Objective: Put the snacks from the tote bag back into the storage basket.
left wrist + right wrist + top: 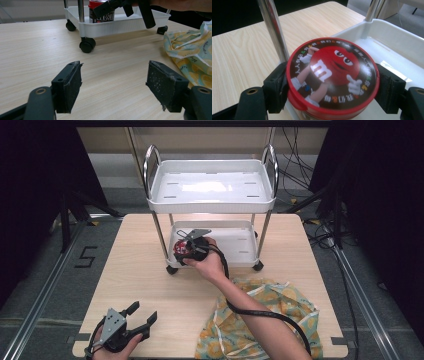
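The right hand-held gripper [332, 82] grips the red candy tin [332, 75] in the cart's lower tray [397, 45]; the left hand-held gripper [113, 82] is open above the desk [37, 50].

We see bare bench [150, 285] from nine o'clock round to the near edge at seven, where our left gripper [141, 316] hangs with its fingers [68, 86] spread on nothing; wide passage there. At twelve o'clock a white two-tier cart [212, 195] blocks the way: its chrome posts [160, 237] and castors [87, 45] fence the lower tray [240, 252], and the upper tray roofs it. Our right gripper [186, 249] sits in that gap, clamped on a red candy tin [332, 75] just beside the near-left post. A yellow patterned cloth [265, 320] covers the bench at five o'clock.
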{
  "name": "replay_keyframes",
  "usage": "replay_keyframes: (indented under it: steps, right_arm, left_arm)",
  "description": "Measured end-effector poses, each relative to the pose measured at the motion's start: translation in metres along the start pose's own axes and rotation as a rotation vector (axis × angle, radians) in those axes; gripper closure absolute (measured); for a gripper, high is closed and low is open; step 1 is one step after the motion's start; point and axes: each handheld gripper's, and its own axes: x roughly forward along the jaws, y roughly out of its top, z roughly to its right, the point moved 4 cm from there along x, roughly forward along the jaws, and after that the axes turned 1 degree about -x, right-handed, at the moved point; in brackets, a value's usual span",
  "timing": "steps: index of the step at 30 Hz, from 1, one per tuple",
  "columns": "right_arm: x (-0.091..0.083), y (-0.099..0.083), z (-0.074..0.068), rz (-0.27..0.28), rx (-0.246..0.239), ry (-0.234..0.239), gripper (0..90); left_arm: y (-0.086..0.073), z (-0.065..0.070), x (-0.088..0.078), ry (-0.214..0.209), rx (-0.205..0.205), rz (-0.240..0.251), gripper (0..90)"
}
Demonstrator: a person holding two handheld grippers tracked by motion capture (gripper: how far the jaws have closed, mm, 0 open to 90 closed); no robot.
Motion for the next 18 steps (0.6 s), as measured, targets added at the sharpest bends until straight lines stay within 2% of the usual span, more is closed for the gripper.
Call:
replay_keyframes:
  steps: [1,2,4,5,7,8,11,14,16,18]
  right_arm:
    - [0.001,0.001,0.001,0.005,-0.008,0.018,26.2]
    - [0.004,0.0,0.003,0.007,-0.036,-0.008,26.1]
    - [0.001,0.0,0.001,-0.003,-0.019,-0.01,26.1]
    - [0.001,-0.001,-0.001,0.004,-0.001,0.027,25.9]
    - [0.001,-0.002,-0.001,0.006,-0.007,0.015,25.3]
    - [0.003,-0.004,-0.001,0.005,0.017,0.036,23.5]
    - [0.003,-0.004,-0.001,-0.003,0.023,0.038,22.7]
    - [-0.003,0.004,-0.002,0.03,0.021,0.033,20.4]
    - [-0.008,0.005,-0.004,0.025,0.023,0.016,20.1]
    - [-0.01,0.006,-0.005,0.036,0.016,0.034,19.1]
  left_arm:
    - [0.0,0.0,0.0,-0.001,0.0,-0.001,27.3]
    - [0.0,0.0,0.001,-0.007,0.002,0.003,27.3]
    - [0.0,0.0,0.001,-0.005,0.001,0.001,27.3]
    - [0.0,0.0,0.001,-0.005,0.001,0.001,27.3]
    - [0.0,-0.001,0.0,-0.003,0.004,-0.002,27.3]
    - [0.0,0.0,-0.001,-0.001,0.0,0.0,27.3]
    - [-0.001,0.0,-0.001,-0.003,0.001,-0.005,27.3]
    - [-0.001,0.0,0.0,-0.002,0.0,-0.004,27.3]
    - [-0.001,0.0,0.0,-0.002,0.0,-0.004,27.3]
    - [-0.001,0.0,0.0,-0.003,0.002,-0.003,27.3]
